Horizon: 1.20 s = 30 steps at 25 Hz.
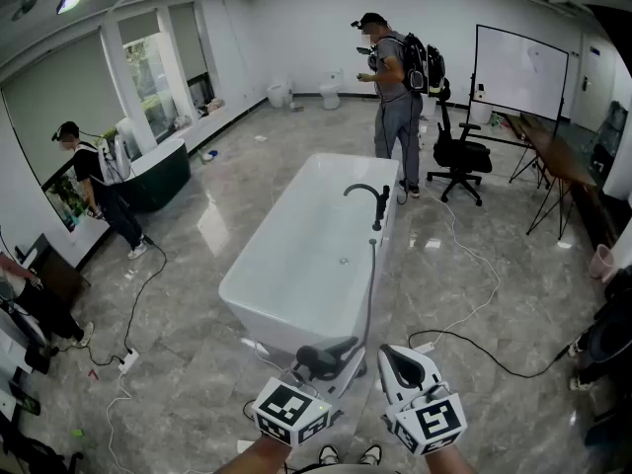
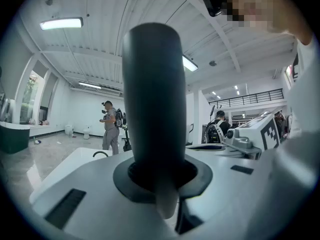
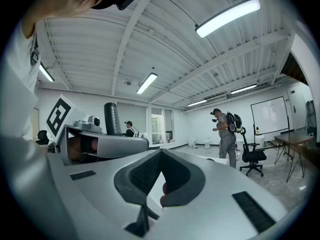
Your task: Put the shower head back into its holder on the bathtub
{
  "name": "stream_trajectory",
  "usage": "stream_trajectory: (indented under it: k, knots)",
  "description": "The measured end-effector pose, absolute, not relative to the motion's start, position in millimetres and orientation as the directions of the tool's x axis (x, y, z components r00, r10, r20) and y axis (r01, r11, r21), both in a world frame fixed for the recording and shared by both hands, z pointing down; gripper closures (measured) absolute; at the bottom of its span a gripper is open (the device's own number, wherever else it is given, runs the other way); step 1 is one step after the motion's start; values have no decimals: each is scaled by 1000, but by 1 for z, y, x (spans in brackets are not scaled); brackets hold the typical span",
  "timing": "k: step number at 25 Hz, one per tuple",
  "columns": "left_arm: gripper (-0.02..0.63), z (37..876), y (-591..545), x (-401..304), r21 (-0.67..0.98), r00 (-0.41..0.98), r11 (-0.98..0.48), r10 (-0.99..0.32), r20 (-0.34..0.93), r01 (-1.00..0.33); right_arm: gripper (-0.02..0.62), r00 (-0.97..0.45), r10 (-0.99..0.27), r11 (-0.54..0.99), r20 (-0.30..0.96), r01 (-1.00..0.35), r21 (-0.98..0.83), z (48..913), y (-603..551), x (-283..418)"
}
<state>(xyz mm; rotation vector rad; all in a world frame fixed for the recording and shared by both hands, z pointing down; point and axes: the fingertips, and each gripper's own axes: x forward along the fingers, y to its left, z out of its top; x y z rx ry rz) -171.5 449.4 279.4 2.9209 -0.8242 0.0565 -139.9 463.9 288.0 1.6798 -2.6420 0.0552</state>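
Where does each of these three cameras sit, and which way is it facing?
Head view: on the person's head, looking forward and down at the bathtub; the forearms, left gripper and right gripper show at the bottom.
Left gripper view: on the left gripper, looking across the room along its jaws, closed on the shower head; the person's shirt shows at right.
Right gripper view: on the right gripper, looking along its shut, empty jaws; the shirt shows at left.
Shared: all three show the standing person with a backpack.
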Motion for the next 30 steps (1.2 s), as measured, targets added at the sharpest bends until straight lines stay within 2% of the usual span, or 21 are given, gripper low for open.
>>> stream_trajectory:
  k: [13,19,30]
  knots:
    - [551,277,452,-170,91,851,-847,-520,67,-525,582,-438,-898,437,26,-899,-38,290,465,-138]
    - [551,257,451,-174,51,851,-849,-524,40,-526,580,-460,-888,460,-20,-887,-37,295,470,-130]
    - [551,252,435,-167,48,847,-846,-528,63,-531,580,-506,-859,507,79,-862,-9,349,459,-141]
